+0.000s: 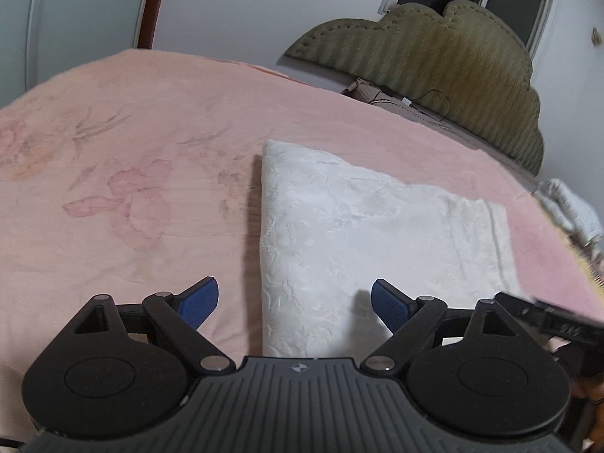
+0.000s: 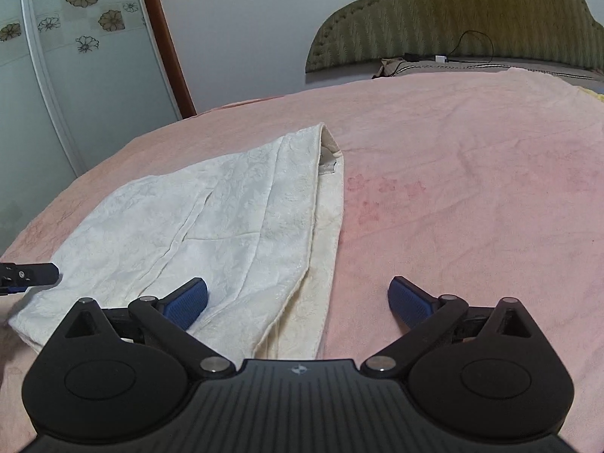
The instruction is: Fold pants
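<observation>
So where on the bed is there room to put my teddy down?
Two bare patches on the pink blanket: the flowery stretch left of the white folded pants, and the wide part right of them, up toward the green headboard. It is crowded near the pants' close edge, where both open grippers sit.

Both wrist views low over the pink bedspread [image 1: 151,132], facing the headboard [image 2: 472,11], probably side by side.

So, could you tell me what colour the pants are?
White pants, faintly embossed; right wrist view shows them best.
</observation>
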